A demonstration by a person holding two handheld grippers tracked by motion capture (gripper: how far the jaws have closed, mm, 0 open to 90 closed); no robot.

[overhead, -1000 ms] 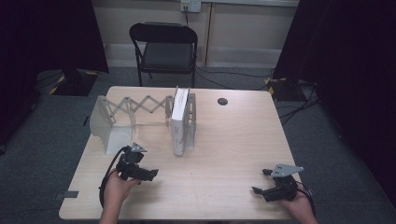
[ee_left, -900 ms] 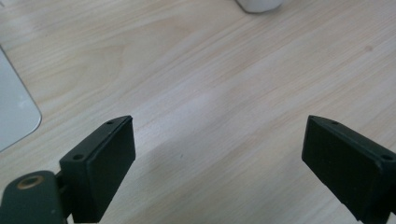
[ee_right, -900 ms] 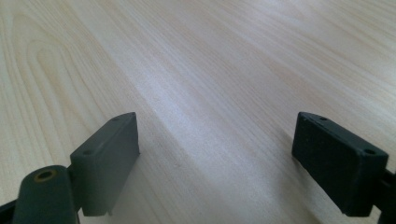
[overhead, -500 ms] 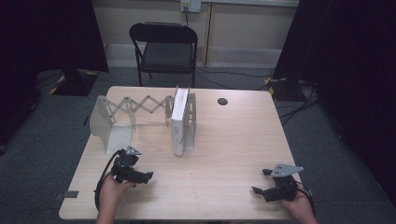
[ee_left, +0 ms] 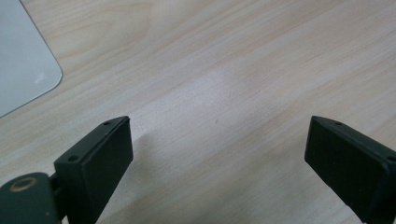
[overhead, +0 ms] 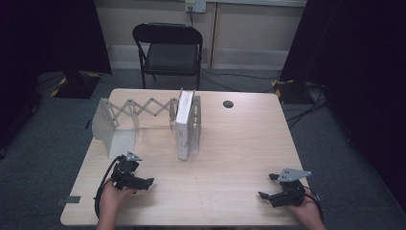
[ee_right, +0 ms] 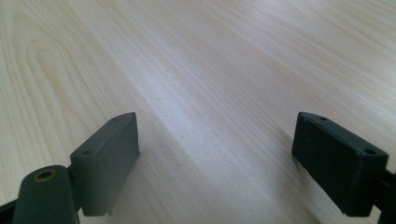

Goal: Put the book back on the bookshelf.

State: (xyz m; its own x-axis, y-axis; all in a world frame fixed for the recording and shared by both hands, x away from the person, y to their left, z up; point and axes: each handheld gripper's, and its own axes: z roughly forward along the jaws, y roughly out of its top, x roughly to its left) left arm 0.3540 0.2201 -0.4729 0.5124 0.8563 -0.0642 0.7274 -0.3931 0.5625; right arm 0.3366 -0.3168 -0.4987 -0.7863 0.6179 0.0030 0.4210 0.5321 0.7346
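Left gripper [overhead: 143, 182] drawn back from rack [overhead: 115, 125], jaws just opening, empty

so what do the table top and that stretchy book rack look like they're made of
Table top: pale wood or wood-look laminate, matte; grain lines show in both gripper views. Expanding book rack: end plates look like grey painted metal, smooth with a faint sheen; its scissor lattice could be light metal or wood.
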